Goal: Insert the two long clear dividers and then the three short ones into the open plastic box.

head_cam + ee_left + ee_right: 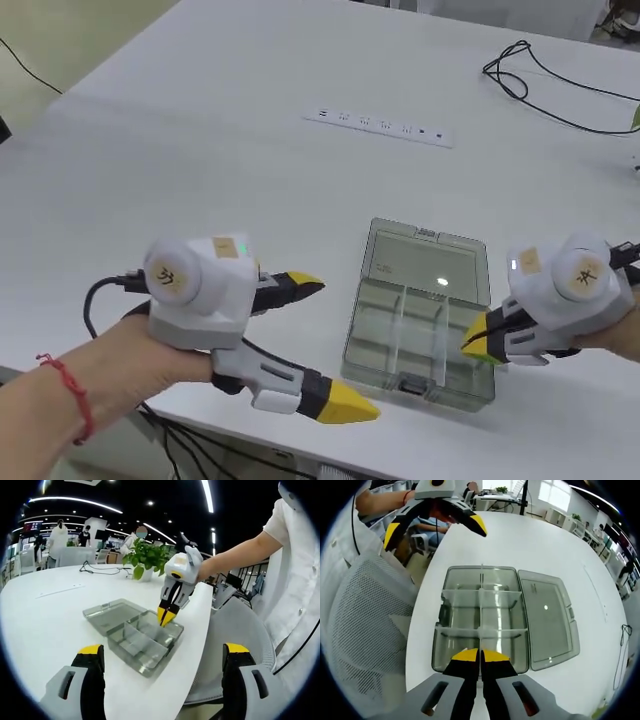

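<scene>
Box (425, 265) lies open near the worktop (200, 150) front edge, dividers (462, 596) standing inside. Right tongs (481, 656) are pinched together above it, perhaps on a clear divider; lower straight, slots aligned. Left tongs (332, 345) gape wide, empty

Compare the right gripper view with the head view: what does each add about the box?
Right gripper view adds: a top-down look into the plastic box, with one clear divider down the middle crossing two others, the right gripper with its fingers closed together at the near wall, and a mesh chair. Head view adds: the right gripper's white body beside the box's right edge, and a green light on the left gripper. Both: box open, lid lying flat on the white table, left gripper open.
</scene>
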The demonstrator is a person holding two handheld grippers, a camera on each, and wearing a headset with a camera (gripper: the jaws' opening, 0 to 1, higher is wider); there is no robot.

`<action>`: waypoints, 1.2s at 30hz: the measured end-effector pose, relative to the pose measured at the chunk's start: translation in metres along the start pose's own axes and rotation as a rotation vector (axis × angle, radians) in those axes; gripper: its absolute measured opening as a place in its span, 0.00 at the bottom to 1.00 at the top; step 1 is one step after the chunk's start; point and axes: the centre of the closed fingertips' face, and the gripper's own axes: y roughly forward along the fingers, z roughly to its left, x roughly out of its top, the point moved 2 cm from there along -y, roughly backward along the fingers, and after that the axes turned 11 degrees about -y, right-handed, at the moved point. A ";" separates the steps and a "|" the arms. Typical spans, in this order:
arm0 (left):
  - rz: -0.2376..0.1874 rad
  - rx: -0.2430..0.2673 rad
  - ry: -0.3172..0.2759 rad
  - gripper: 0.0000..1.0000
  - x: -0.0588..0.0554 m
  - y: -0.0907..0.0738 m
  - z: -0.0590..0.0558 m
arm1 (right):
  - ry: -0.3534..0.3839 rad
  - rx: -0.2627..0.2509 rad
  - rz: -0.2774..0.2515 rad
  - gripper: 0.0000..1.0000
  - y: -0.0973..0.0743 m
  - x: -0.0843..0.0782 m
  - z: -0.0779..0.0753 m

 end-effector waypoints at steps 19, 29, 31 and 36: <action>0.010 -0.001 0.010 1.00 0.000 -0.001 0.000 | 0.101 -0.121 -0.103 0.11 -0.049 0.011 -0.006; 0.022 0.005 0.031 1.00 0.003 -0.008 -0.001 | 0.188 -0.232 -0.162 0.25 -0.097 0.004 0.015; 0.023 0.005 0.037 1.00 0.004 -0.009 -0.002 | 0.204 -0.249 -0.167 0.28 -0.102 0.000 0.018; 0.034 0.009 0.051 1.00 0.005 -0.013 -0.002 | 0.249 -0.288 -0.174 0.33 -0.112 -0.016 0.027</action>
